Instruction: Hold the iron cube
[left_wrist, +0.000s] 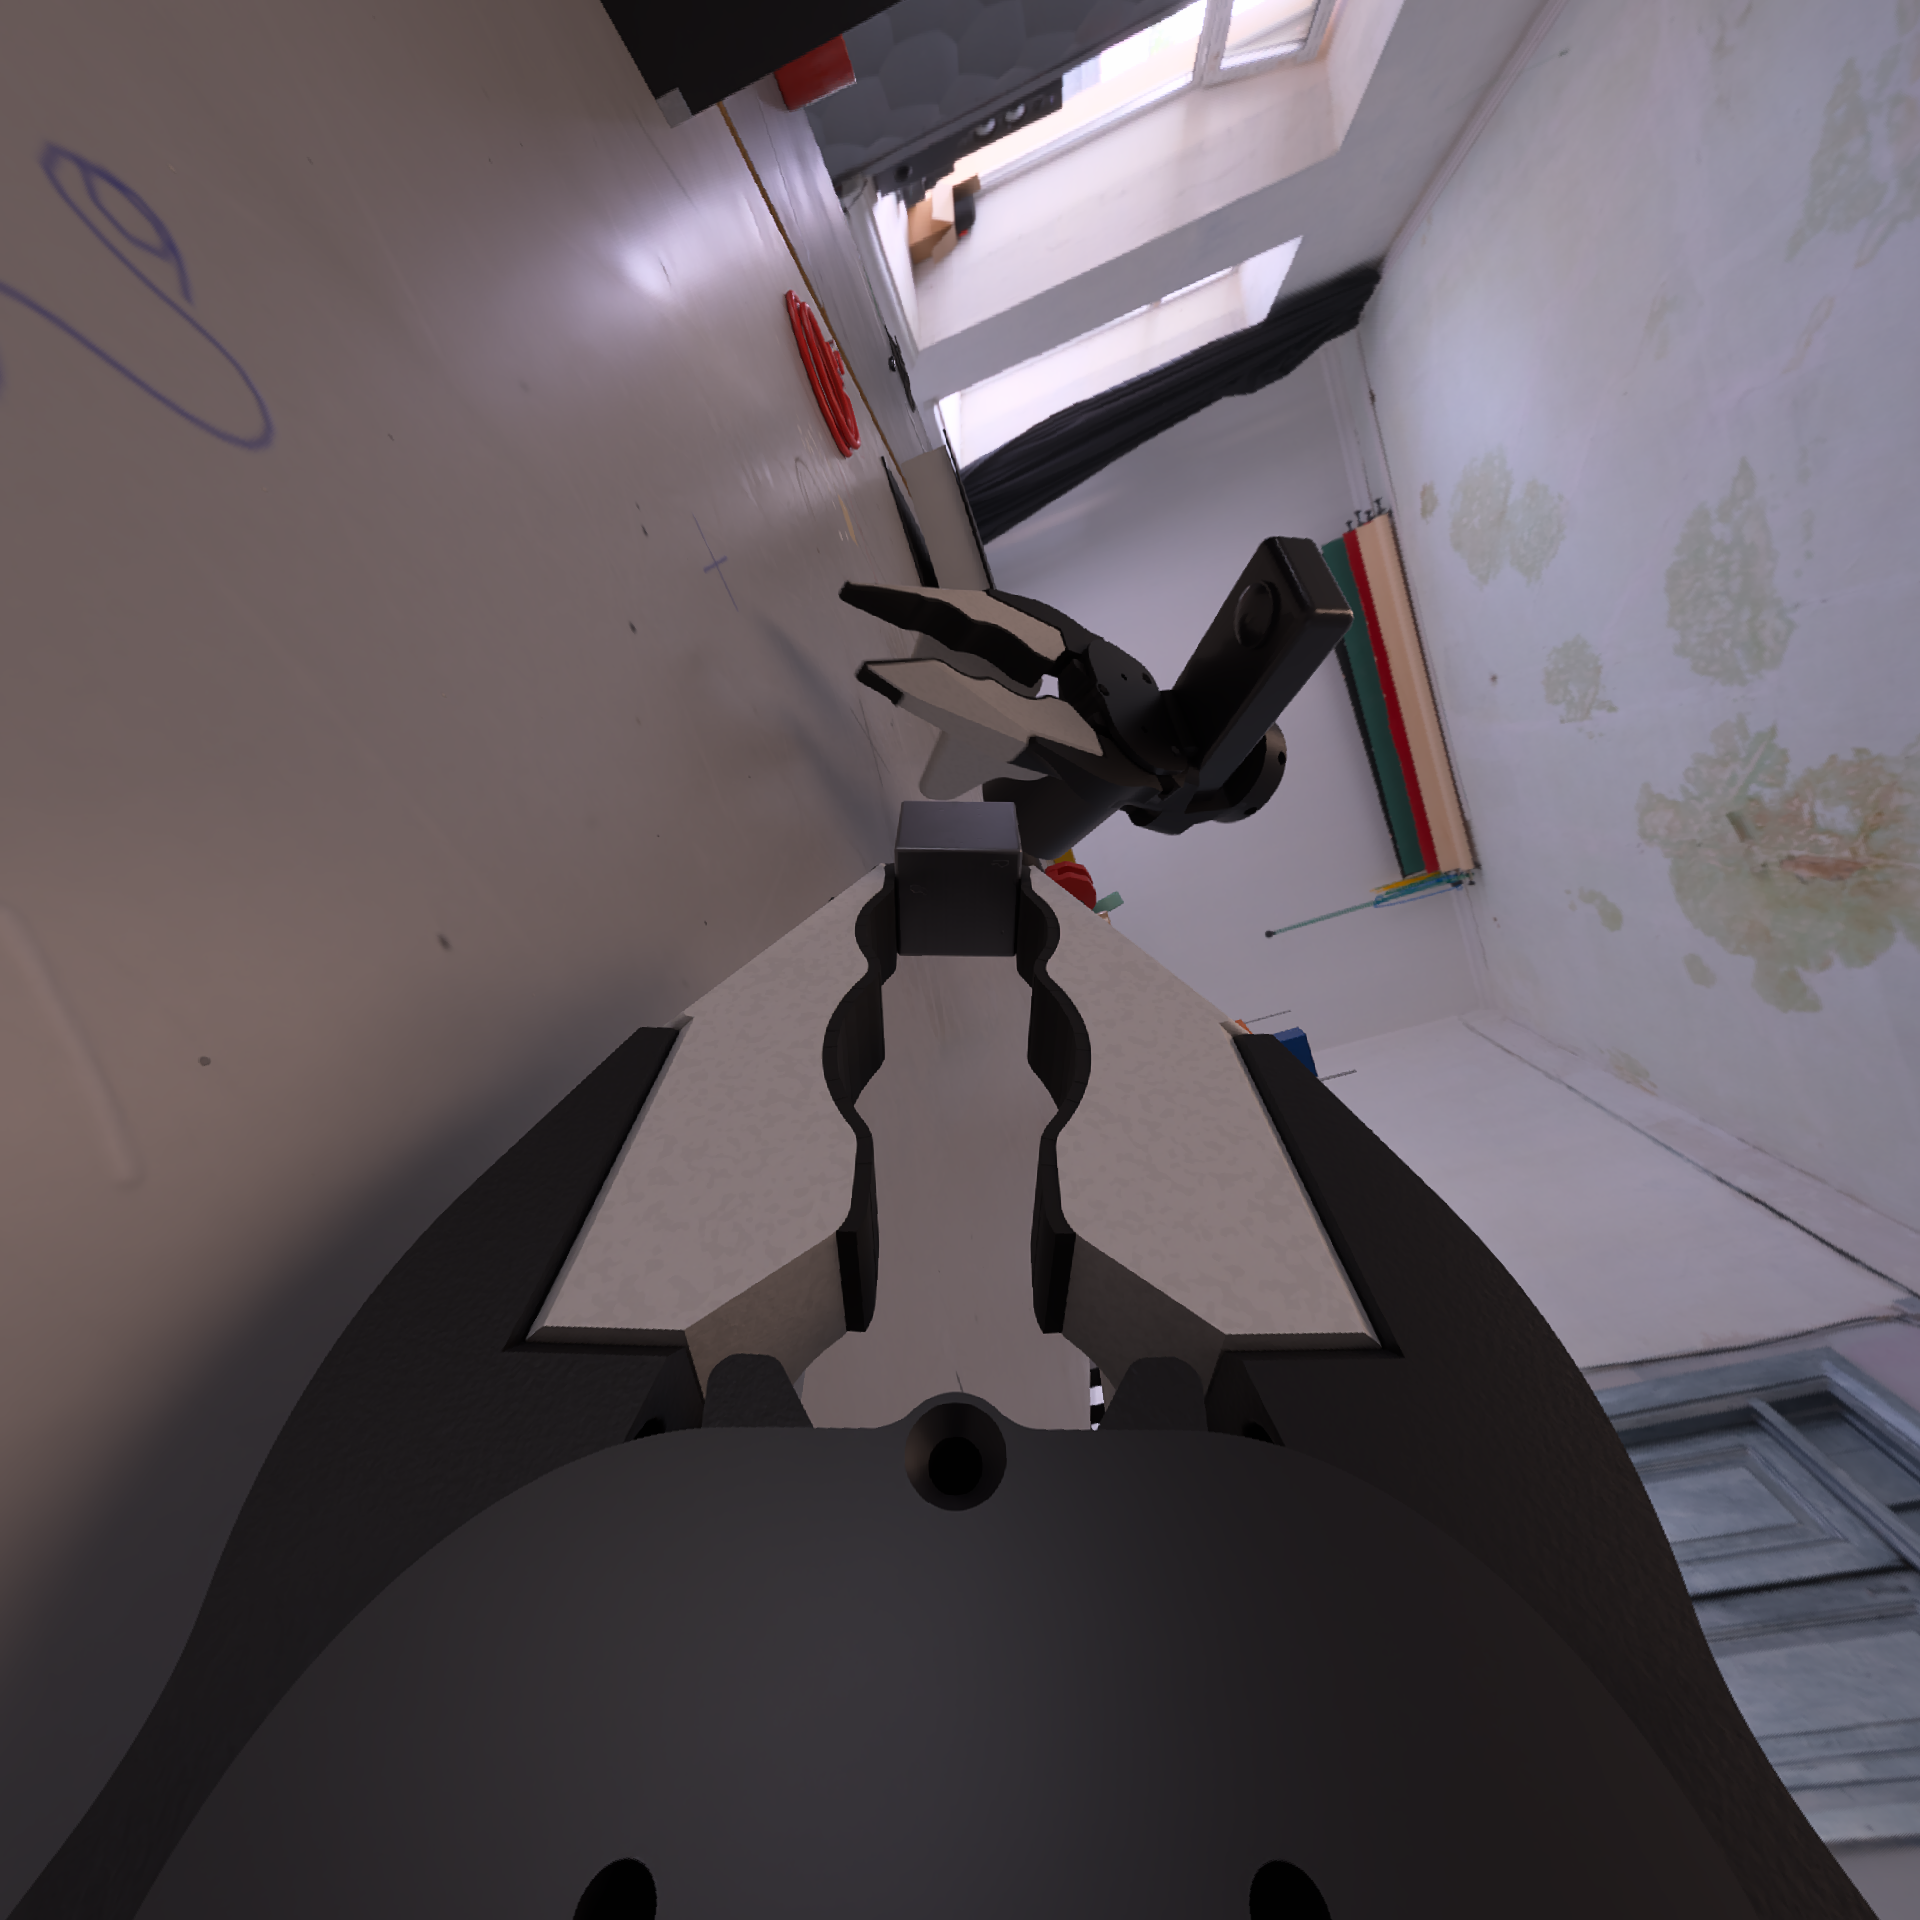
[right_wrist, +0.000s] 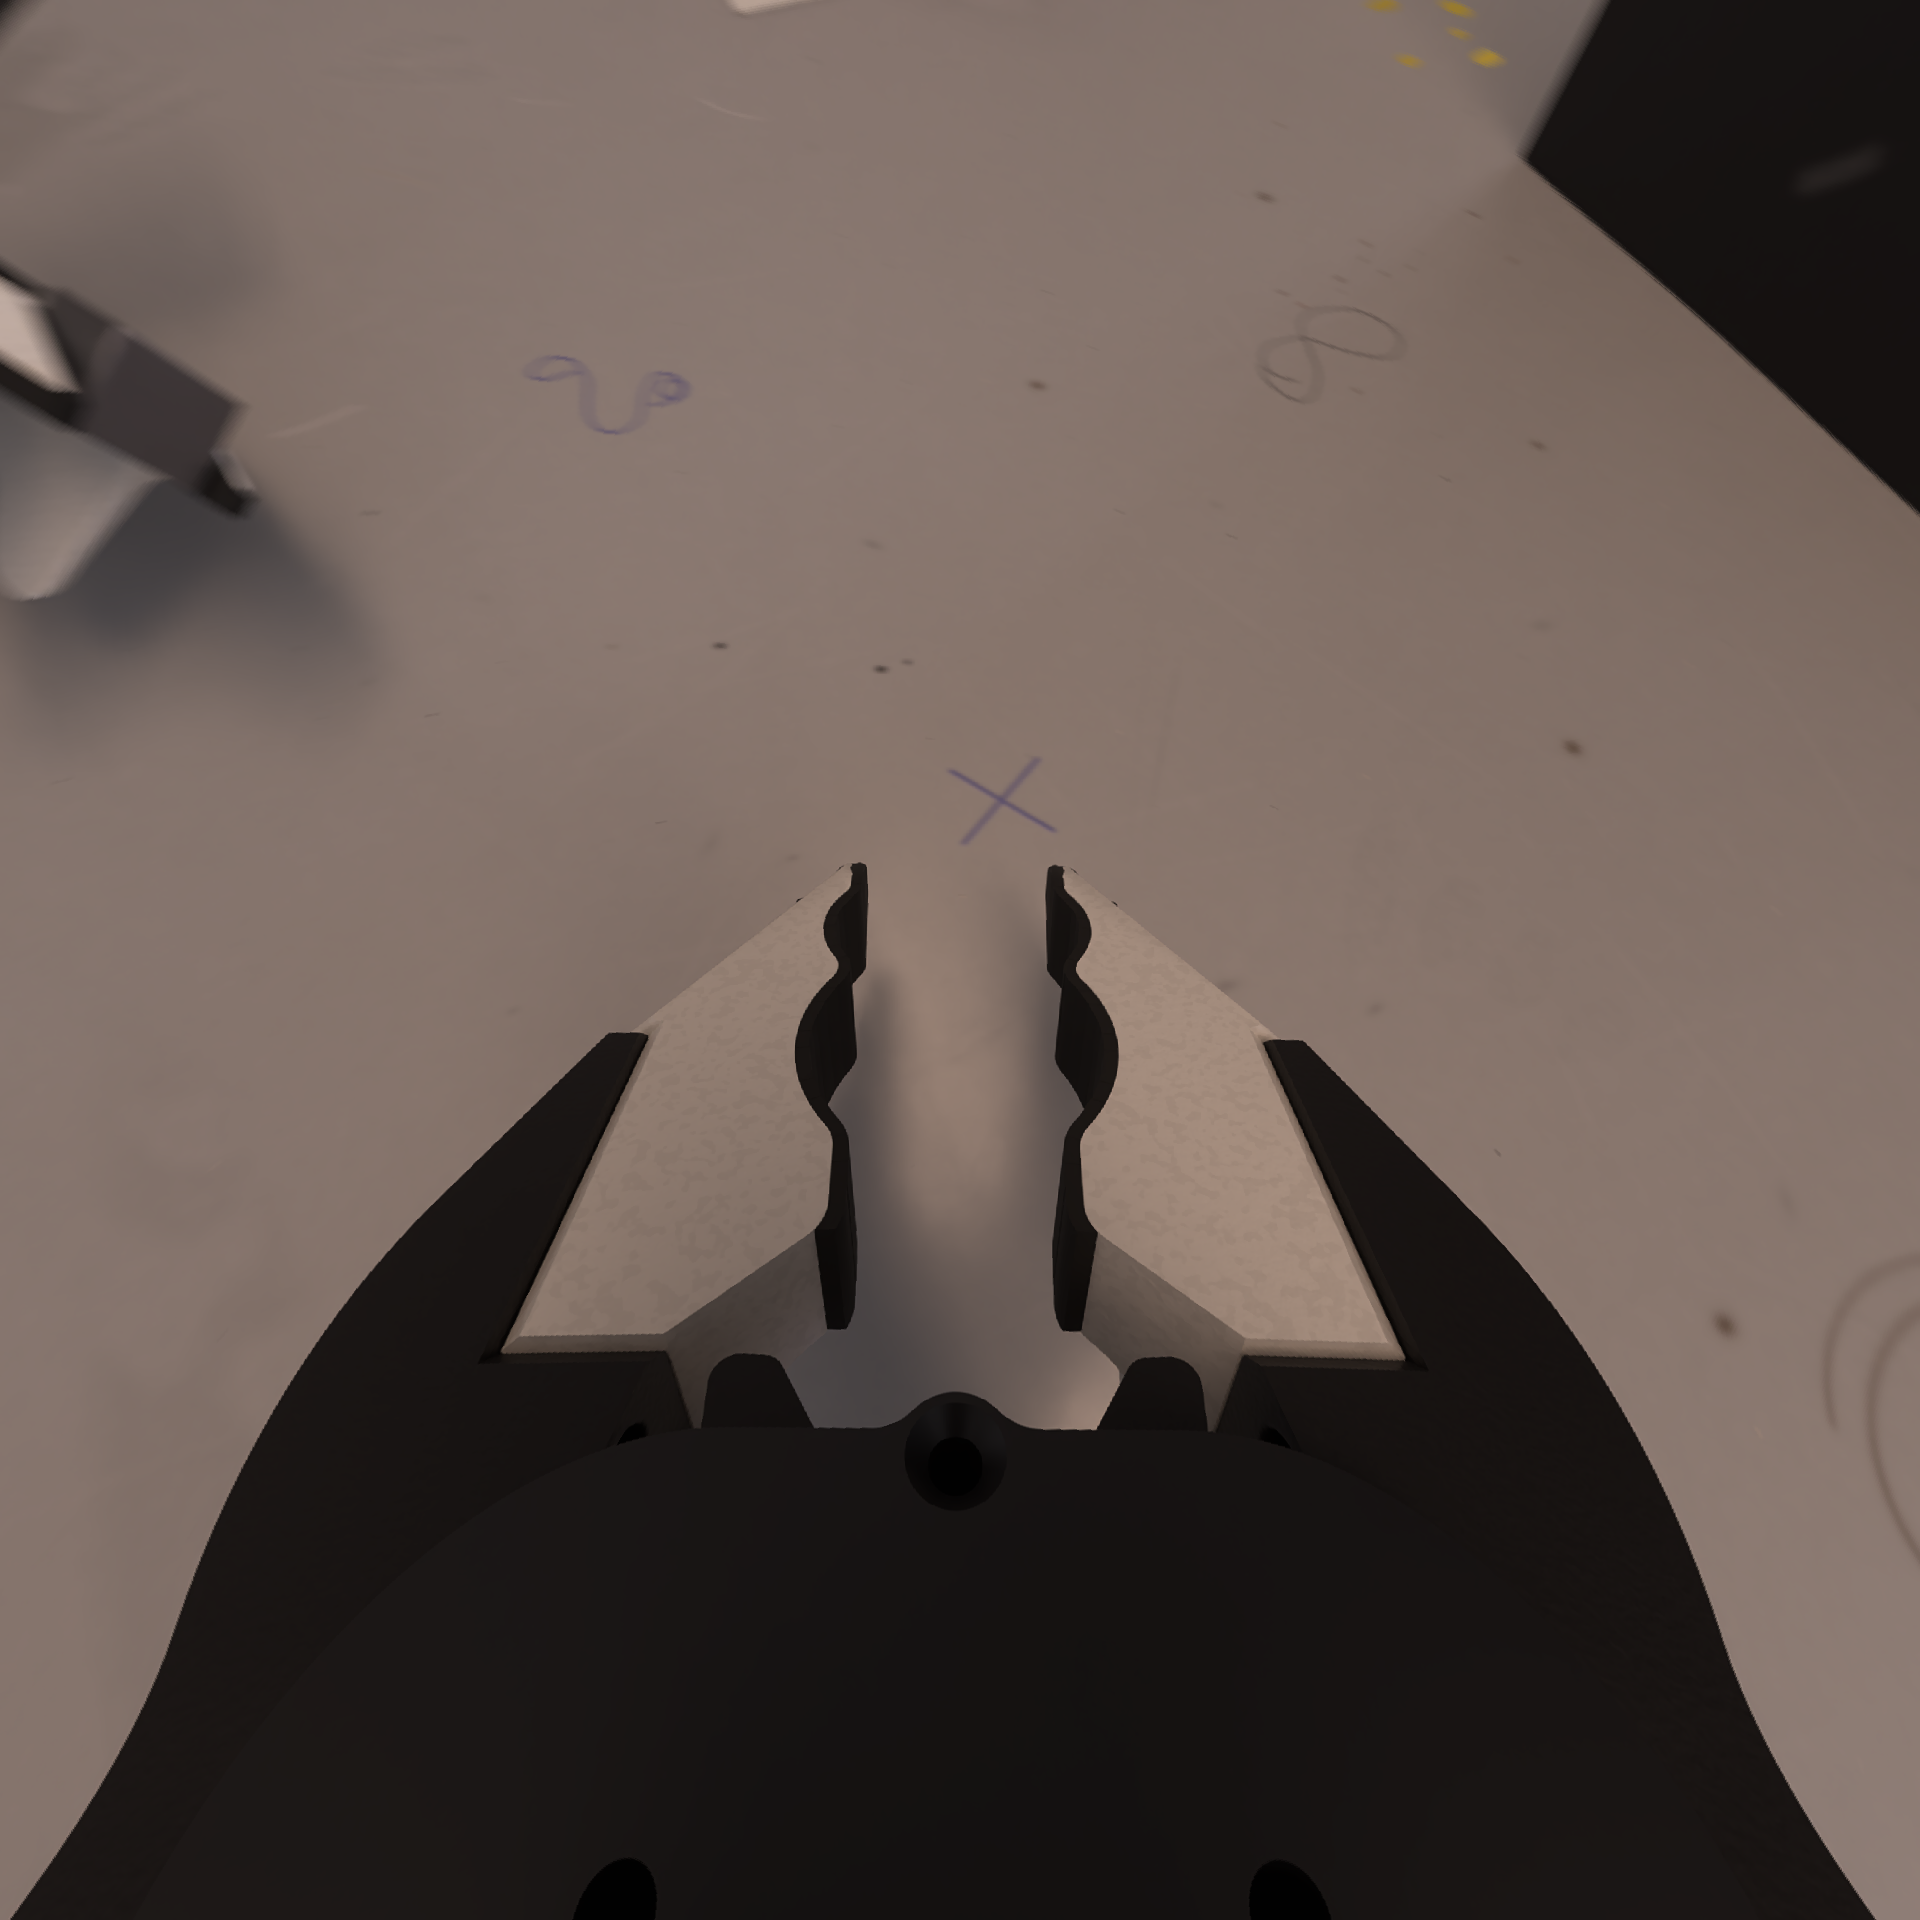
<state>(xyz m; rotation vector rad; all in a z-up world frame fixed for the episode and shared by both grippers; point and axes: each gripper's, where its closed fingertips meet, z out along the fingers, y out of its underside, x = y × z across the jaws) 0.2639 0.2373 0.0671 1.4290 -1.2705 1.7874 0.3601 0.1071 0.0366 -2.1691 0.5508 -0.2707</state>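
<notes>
The iron cube (left_wrist: 956, 883) is a small dark grey block. My left gripper (left_wrist: 956, 881) is shut on it at the fingertips and holds it off the pale table (left_wrist: 364, 727), which fills the left side of this rolled view. My right gripper (right_wrist: 956, 878) is open and empty, pointing down at the table just short of a blue cross mark (right_wrist: 1003, 800). It shows in the left wrist view (left_wrist: 857, 634) beyond the cube, jaws apart. In the right wrist view the cube (right_wrist: 145, 405) and a left finger (right_wrist: 52, 520) show blurred at the left edge.
Blue pen scribbles (right_wrist: 613, 395) mark the table. A red ring-shaped object (left_wrist: 826, 369) and a black box (left_wrist: 727, 42) lie at its far end. The table edge (right_wrist: 1714, 312) runs along the right, with dark space past it.
</notes>
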